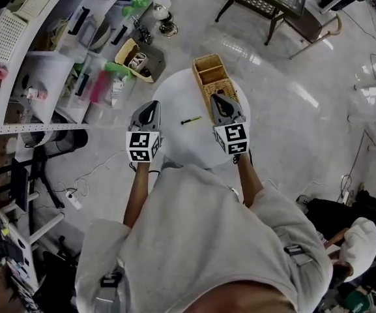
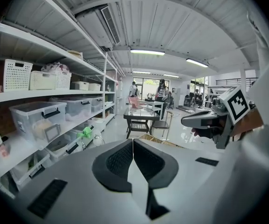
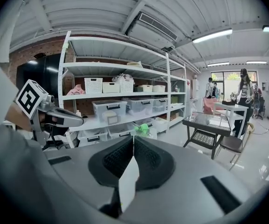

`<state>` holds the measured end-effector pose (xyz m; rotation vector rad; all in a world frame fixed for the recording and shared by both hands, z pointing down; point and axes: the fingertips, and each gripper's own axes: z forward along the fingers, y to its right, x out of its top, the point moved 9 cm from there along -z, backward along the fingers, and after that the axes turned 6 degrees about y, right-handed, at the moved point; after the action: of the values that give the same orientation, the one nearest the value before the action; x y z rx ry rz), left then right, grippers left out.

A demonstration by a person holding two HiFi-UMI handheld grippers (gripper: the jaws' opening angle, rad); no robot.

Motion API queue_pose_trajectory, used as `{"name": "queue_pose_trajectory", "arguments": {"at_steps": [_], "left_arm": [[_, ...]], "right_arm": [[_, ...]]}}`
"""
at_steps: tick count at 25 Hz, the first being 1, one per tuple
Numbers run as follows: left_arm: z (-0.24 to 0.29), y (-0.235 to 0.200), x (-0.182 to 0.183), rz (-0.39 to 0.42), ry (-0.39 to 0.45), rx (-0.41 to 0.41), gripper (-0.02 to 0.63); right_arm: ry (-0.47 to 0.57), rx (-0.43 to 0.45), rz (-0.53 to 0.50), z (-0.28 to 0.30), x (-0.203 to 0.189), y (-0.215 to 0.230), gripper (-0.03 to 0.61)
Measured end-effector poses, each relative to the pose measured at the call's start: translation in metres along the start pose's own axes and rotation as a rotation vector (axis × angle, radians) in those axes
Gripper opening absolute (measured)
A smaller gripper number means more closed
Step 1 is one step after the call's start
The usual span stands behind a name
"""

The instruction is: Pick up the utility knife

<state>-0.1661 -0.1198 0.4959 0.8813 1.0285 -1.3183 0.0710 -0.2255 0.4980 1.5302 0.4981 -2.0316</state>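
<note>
On the round table (image 1: 181,147), the utility knife (image 1: 191,120) lies untouched between the left gripper (image 1: 150,104) and right gripper (image 1: 217,99), both clenched on nothing. The whole pickup remains to do.

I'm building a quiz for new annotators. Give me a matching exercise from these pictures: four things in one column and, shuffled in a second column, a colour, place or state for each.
1. utility knife
2. wicker basket
3. left tool
4. round table

A. white
B. jaws together, nothing between them
C. tan, at the table's far edge
D. green and dark, lying flat on the table top

Pairs: 1-D, 2-C, 3-B, 4-A
</note>
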Motion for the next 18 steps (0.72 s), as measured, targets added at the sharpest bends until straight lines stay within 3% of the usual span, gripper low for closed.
{"name": "queue_pose_trajectory", "arguments": {"at_steps": [18], "left_arm": [[-0.001, -0.032, -0.058, -0.054, -0.12, -0.145, 0.021]], "right_arm": [[-0.204, -0.069, 0.085, -0.003, -0.056, -0.056, 0.034]]}}
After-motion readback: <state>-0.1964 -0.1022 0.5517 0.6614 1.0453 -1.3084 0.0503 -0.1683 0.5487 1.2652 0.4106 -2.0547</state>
